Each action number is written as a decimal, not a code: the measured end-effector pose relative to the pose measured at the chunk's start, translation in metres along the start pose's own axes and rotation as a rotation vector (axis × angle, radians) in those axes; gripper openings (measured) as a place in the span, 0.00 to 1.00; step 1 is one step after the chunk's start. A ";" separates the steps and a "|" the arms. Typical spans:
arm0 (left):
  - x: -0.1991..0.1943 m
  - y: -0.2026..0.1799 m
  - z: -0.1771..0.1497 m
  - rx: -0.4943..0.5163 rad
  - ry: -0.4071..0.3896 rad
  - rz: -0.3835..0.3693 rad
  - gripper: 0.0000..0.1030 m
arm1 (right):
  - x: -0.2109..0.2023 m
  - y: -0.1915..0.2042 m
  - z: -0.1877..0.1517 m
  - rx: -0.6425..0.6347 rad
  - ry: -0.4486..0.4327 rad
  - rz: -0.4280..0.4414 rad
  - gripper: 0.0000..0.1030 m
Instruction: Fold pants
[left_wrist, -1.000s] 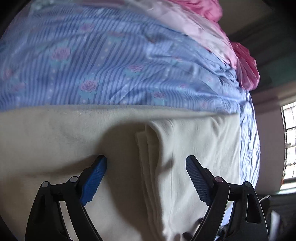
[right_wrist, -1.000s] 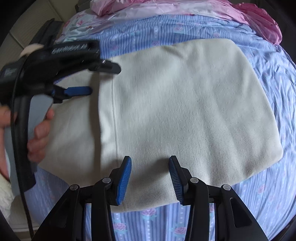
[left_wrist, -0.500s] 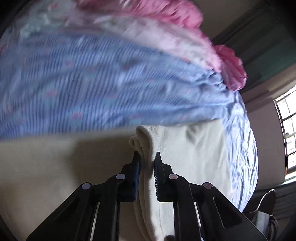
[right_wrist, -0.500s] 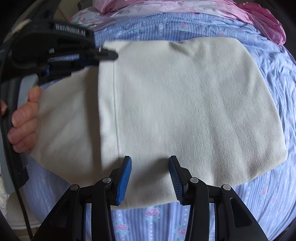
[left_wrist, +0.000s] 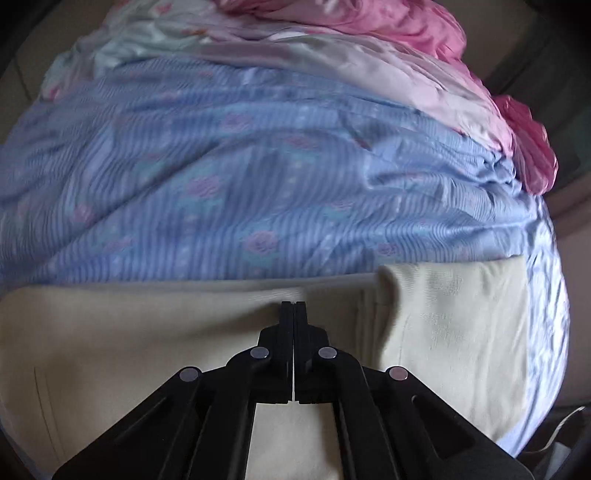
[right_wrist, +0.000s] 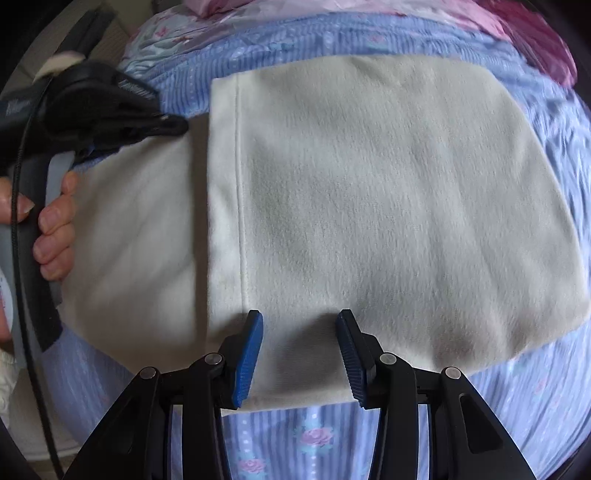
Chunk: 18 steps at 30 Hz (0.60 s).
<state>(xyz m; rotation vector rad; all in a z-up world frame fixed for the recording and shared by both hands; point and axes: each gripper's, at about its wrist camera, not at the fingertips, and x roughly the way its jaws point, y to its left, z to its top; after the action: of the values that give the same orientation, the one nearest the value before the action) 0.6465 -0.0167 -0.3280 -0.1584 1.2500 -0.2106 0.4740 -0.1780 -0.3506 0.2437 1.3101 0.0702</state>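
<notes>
Two claws work cream pants (right_wrist: 369, 203) on the bed.
Left claw (left_wrist: 293, 308) clenched on the far edge, likely for folding; right claw (right_wrist: 300, 354) released, hovering over the near hem.

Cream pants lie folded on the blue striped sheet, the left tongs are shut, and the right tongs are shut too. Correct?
Not quite. The right tongs are open above the pants' near edge, as the right wrist view shows. The left tongs are shut; the sheet is right.
</notes>
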 end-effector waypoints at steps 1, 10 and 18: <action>-0.004 0.003 -0.001 0.000 -0.007 0.004 0.03 | 0.000 0.001 -0.001 0.003 0.003 0.006 0.42; -0.073 0.021 -0.041 0.002 -0.087 0.050 0.43 | -0.018 0.032 -0.025 -0.080 0.007 0.014 0.42; -0.167 0.071 -0.087 0.009 -0.207 0.069 0.76 | -0.087 0.084 -0.032 -0.205 -0.126 0.043 0.58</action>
<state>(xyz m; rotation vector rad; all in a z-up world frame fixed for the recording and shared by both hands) 0.5190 0.0924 -0.2171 -0.1257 1.0470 -0.1359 0.4280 -0.1081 -0.2574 0.0995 1.1634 0.2210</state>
